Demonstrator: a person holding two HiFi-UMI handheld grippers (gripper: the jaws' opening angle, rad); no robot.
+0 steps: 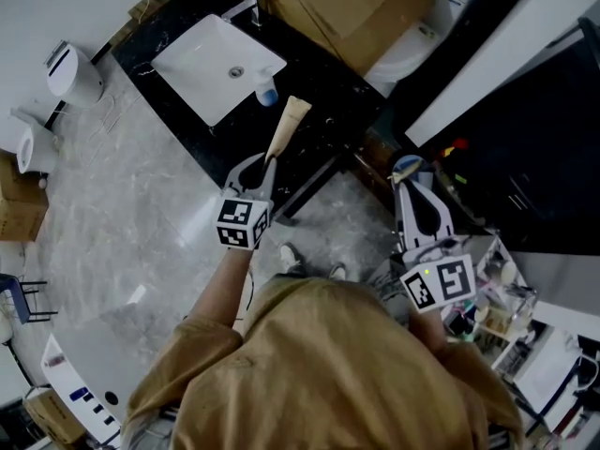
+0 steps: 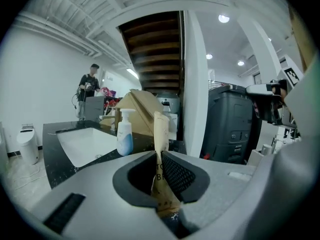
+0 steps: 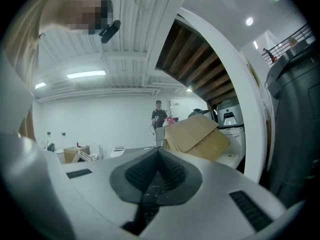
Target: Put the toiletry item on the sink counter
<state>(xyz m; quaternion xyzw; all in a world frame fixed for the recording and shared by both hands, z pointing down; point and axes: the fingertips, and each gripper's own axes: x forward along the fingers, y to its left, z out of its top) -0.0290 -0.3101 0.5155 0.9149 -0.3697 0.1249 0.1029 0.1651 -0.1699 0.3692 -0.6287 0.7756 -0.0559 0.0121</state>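
A tan toiletry tube (image 1: 287, 125) (image 2: 161, 149) sticks out of my left gripper (image 1: 265, 164) (image 2: 158, 156), whose jaws are shut on its lower end. In the head view the tube's far end hangs over the black sink counter (image 1: 323, 92), right of the white basin (image 1: 216, 64). A white and blue pump bottle (image 1: 267, 90) (image 2: 124, 134) stands on the counter by the basin's corner. My right gripper (image 1: 410, 170) (image 3: 159, 154) is off to the right of the counter, its jaws shut with nothing between them.
Large cardboard boxes (image 1: 347, 7) (image 3: 197, 136) lie at the counter's far end over a white toilet (image 1: 422, 36). A dark cabinet (image 2: 235, 124) stands on the right. Another person (image 2: 89, 91) stands in the distance. A wire rack of small items (image 1: 497, 298) is at my right.
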